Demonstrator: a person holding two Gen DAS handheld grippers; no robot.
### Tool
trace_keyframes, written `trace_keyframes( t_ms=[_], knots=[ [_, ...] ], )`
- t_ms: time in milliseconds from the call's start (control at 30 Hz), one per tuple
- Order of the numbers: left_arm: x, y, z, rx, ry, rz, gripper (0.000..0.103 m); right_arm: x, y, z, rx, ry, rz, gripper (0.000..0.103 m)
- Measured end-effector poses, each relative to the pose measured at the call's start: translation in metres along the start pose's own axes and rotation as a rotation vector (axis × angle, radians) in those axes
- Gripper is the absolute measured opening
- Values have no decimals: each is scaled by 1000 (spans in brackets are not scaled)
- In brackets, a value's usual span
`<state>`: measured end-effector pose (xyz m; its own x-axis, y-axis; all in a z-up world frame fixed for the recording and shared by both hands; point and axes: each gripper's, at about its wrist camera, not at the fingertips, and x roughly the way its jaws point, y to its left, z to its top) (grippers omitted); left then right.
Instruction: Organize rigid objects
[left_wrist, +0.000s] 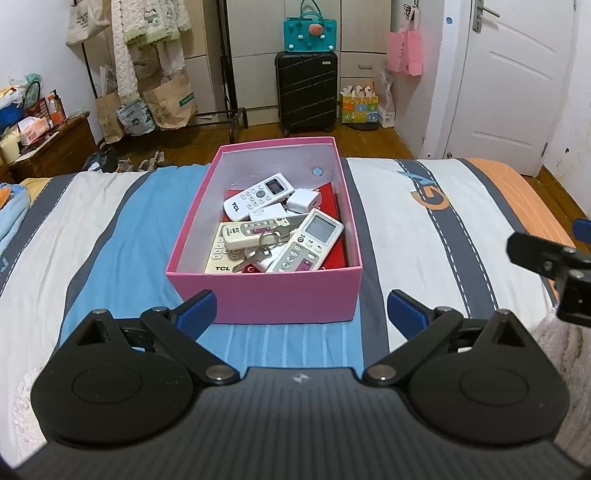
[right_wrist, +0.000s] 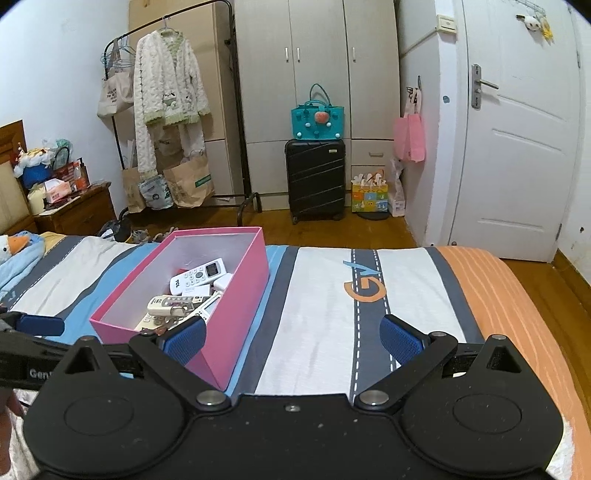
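pink box: my pink box (left_wrist: 264, 295) sits on the bed, straight ahead of my left gripper (left_wrist: 301, 314), its near wall just past the fingertips. From my right gripper (right_wrist: 293, 338) it's ahead and off to the left.
what's in it: a pile of remotes. White TCL remote (left_wrist: 258, 195) toward the far end, a grey-screened remote (left_wrist: 308, 242) nearer and to the right, a cream remote (left_wrist: 255, 229) lying across the middle, a white charger block (left_wrist: 304, 201) beside the TCL one, and a key on a ring (left_wrist: 264, 245) on top of the heap. Something red lies flat under it all, can't tell what.
left gripper: spread wide, blue pads (left_wrist: 195, 310) apart, holding nothing, hovering over the bed.
right gripper: also spread wide and holding nothing, over the white and grey stripes.
bed: striped cover (right_wrist: 325, 314) in blue, white, grey and orange.
further out: black suitcase (left_wrist: 306, 92) with a teal bag (left_wrist: 310, 33) on top against the wardrobe, white door (right_wrist: 517, 155) far right, clothes rack (right_wrist: 166, 110) far left.
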<state>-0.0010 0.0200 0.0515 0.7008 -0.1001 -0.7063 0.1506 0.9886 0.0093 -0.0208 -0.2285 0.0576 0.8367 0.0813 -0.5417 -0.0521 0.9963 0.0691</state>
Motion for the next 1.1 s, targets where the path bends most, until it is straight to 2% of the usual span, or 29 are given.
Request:
trace_keyframes(
  t_ms=[233,400,600,1100],
  knots=[
    [-3,-5,0,39,2,21,100,4,-1,-2,-9,15,4,102],
    [-11,-11,3,65,-19,40,100,3,-8,-1,-1,6,-27,102],
    [-7,-10,4,15,20,33,100,1,-13,-1,4,-7,-40,102],
    [-10,-17,3,13,-22,66,103,-4,-11,-2,-40,-13,-45,102]
  ],
)
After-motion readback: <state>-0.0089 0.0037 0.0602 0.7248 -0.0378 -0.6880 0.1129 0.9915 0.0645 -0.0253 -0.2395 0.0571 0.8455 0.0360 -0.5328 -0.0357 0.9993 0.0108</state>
